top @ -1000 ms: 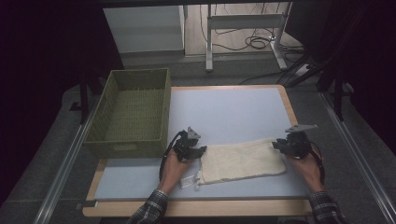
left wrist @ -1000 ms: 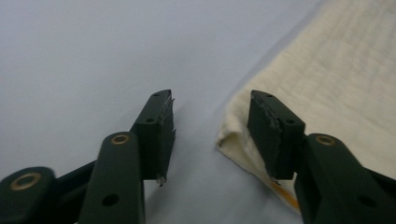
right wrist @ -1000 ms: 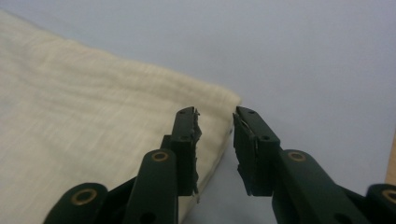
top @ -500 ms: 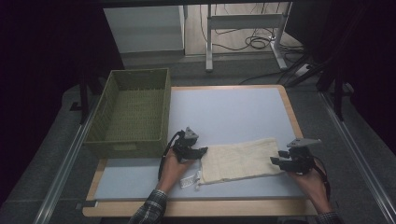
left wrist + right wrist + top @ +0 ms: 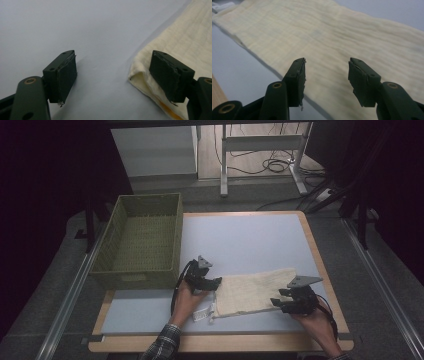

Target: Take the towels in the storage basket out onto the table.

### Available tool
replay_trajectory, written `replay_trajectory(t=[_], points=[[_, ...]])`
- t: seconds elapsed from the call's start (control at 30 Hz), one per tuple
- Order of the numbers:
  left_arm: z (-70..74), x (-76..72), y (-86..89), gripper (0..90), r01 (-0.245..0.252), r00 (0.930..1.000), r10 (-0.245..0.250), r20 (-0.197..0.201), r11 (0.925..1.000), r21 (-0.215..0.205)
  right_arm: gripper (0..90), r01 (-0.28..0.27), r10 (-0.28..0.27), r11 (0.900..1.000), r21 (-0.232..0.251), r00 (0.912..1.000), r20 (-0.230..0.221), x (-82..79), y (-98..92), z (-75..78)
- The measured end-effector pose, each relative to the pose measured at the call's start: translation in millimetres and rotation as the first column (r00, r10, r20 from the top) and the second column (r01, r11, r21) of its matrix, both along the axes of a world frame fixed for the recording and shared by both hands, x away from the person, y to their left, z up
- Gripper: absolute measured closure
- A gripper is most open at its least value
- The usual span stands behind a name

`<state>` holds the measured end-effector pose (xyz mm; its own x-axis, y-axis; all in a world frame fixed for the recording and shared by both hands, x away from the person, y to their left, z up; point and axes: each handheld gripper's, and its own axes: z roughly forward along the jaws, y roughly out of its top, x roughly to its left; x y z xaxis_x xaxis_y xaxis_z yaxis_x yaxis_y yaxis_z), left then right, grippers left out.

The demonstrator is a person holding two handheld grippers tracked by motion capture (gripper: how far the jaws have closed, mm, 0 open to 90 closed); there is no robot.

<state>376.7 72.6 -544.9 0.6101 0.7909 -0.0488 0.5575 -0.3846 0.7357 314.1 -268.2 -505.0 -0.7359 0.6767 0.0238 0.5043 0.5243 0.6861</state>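
A: Risk first. Cloth (image 5: 255, 292) lies flat on the table (image 5: 250, 235), its short end just at the left gripper (image 5: 214, 282), its other end under the right gripper (image 5: 280, 302). Neither holds it rn.

B: Jaw state?

A: Left gripper view: jaws stand wide, nothing between the pads but bare table; the folded cloth corner (image 5: 140, 77) sits just beside the right-hand pad (image 5: 167, 75), not pinched. Right gripper view: jaws about half apart, hovering over the weave (image 5: 329, 45), with the cloth's near edge just by the left-hand pad (image 5: 298, 80).

B: So what goes wrong?

A: Imo three things. 1) Left closes where it is, grabs air bc the corner is outside the gap, not in it. 2) Right bites mid-cloth instead of the edge, picks one layer only, so the fold slides apart. 3) If one side lifts w/o the other, cloth drags and bunches toward the label (image 5: 202, 312) lying near the left hand (image 5: 185, 300).

B: Basket (image 5: 142, 242)?

A: Beyond the left gripper, well apart from the cloth. No snag risk yet.

B: Diff vs a sec ago?

A: Right gripper was at the cloth's far right corner; now it's come nearer the person, at the near edge. Both sets of jaws have just been opening, nothing gripped between them. Left hand hasn't shifted. Cloth looks the same, approx.
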Motion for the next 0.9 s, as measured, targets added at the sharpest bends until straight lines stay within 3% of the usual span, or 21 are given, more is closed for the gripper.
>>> replay_trajectory(t=[0.23,0.53,0.73,0.77,0.87,0.9], points=[[-0.1,0.6,0.4,22.3,0.001,1.0000,-0.001,-0.001,1.0000,-0.002,47.0,-0.054,0.054,0.999,0.002,0.9985,-0.002,-1.7,23.4,-1.6],[-0.1,0.8,0.9,22.3,0.003,1.0000,-0.003,-0.003,1.0000,-0.001,48.2,-0.138,0.138,0.990,0.036,0.9901,-0.023,-1.9,61.3,-3.3],[0.1,0.7,1.2,22.4,0.003,1.0000,-0.003,-0.005,1.0000,0.002,56.1,-0.215,0.216,0.976,0.047,0.9760,-0.027,-7.1,92.5,-7.7],[0.1,0.7,1.2,22.4,0.003,1.0000,-0.003,-0.005,1.0000,0.002,58.5,-0.241,0.243,0.969,0.054,0.9694,-0.033,-9.5,103.1,-9.2],[0.1,0.8,1.3,22.4,0.004,1.0000,-0.004,-0.006,1.0000,0.002,59.3,-0.262,0.265,0.963,0.057,0.9634,-0.041,-12.5,113.7,-10.4],[0.1,0.8,1.4,22.5,0.003,1.0000,-0.003,-0.005,1.0000,0.002,59.4,-0.285,0.287,0.957,0.055,0.9568,-0.044,-14.9,123.9,-12.3]])
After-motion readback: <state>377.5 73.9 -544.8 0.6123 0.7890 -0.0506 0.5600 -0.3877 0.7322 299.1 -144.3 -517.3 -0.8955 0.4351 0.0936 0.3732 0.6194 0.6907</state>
